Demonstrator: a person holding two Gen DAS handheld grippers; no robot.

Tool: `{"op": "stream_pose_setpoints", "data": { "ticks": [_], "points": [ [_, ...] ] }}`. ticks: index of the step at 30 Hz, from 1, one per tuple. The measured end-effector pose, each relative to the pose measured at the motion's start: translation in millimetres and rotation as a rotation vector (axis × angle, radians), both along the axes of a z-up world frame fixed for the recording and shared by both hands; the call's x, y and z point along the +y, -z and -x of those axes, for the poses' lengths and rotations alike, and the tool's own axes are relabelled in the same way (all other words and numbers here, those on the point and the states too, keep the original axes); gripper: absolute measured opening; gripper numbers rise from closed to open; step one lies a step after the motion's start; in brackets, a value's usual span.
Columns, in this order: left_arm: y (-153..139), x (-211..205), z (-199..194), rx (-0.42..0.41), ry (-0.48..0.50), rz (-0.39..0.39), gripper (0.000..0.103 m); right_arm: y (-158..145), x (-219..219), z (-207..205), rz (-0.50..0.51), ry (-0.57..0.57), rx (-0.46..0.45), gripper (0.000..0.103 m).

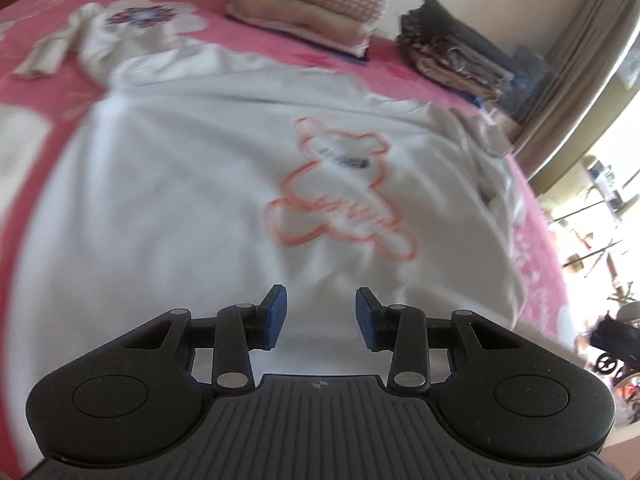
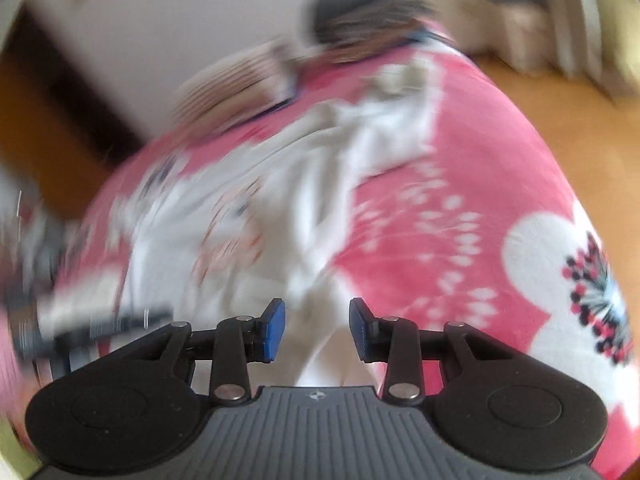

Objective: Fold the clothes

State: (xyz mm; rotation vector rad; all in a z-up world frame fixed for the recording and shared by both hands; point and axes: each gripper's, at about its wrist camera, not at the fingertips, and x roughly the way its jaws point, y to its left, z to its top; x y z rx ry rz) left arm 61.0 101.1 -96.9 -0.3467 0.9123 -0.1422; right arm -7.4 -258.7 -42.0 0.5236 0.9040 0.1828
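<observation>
Bright daylight glares at right; right wrist view heavily motion-blurred.

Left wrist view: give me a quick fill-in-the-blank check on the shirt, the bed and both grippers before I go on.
1. The white shirt lies spread on a ____ blanket.
2. The bear outline printed on the shirt is ____.
3. The left gripper is ____, with nothing between its pads.
4. The right gripper is ____ too.

Missing words: pink; orange; open; open
</observation>
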Motion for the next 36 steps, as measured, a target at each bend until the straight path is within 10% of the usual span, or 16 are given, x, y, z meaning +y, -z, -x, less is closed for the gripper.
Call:
{"op": "stream_pose_setpoints", "data": {
  "ticks": [14,20,25,36],
  "points": [
    [43.3,-31.2,-31.6,-0.065,0.108,-0.024,0.040,77.1,-30.7,-168.9,-0.160,0.214,0.110,0.044],
    [47.5,-30.4,-33.6,-0.070,0.129,-0.027,0.041,107.6,-49.9,-192.5,-0.389,0.309,0.137,0.054],
    [47.6,-33.0,-32.3,-0.081,0.139,-0.049,0.041,104.9,-56.2,-208.6,-0.390,0.329,0.064,0.022],
    [49.7,-35.4,-31.4,-0.094,0.158,-0.077,0.041,30.6,-74.1,-258.8,-0.353,0.184,-0.379,0.018]
  ]
}}
